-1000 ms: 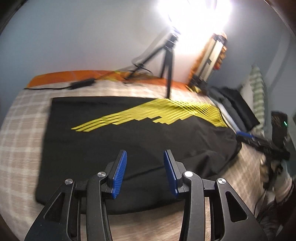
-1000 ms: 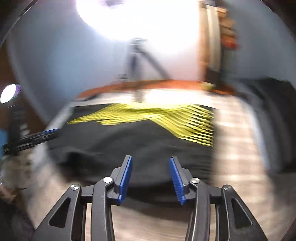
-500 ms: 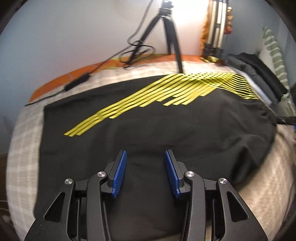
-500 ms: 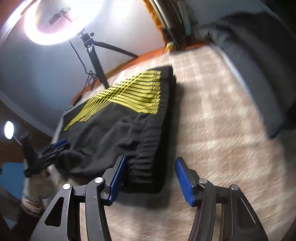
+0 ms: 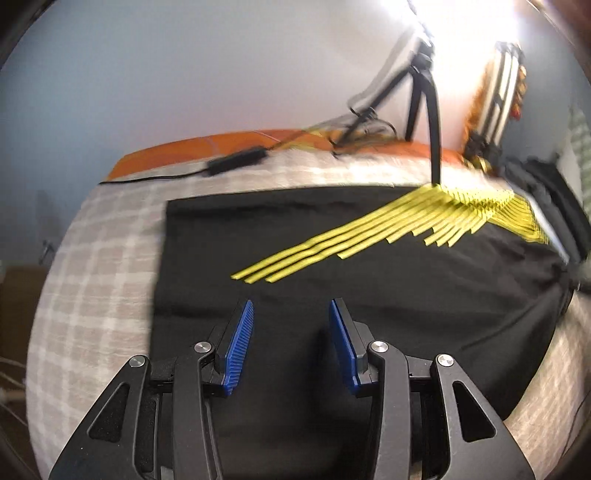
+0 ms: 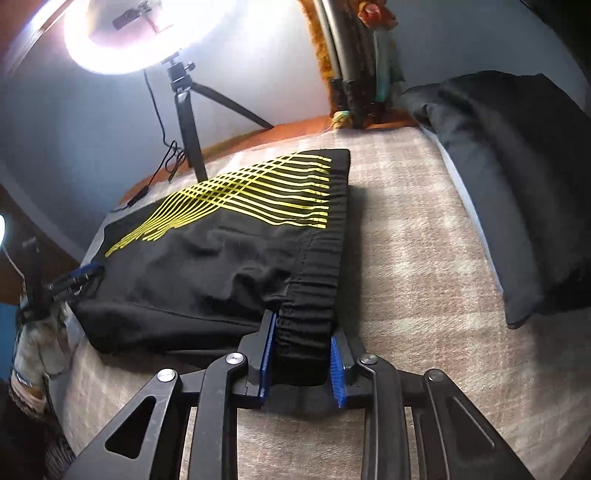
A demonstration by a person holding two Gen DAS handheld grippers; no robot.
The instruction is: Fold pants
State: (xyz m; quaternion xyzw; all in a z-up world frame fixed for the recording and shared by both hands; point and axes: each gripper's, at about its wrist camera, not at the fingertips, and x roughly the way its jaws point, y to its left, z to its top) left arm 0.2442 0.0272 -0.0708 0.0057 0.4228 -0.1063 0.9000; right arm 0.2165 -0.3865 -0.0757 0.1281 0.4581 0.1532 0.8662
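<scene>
Black pants [image 6: 207, 266] with yellow stripes are laid flat on a bed covered by a beige checked blanket [image 6: 417, 266]; the pants serve as the landmark. Right tongs [image 6: 301, 363] are closing on the elastic waistband at the near corner of the pants, and the gathered fabric is seen between the blue pads and touched by both. Left tongs [image 5: 291, 345] are held spread above the near part of the pants, nothing between the pads. In the right wrist view, the left tongs are seen at the far-left edge of the pants. A tripod [image 6: 186, 122] with a ring light [image 6: 147, 33] is seen beyond the pants; a dark pillow [image 6: 517, 177] is noted to their right
</scene>
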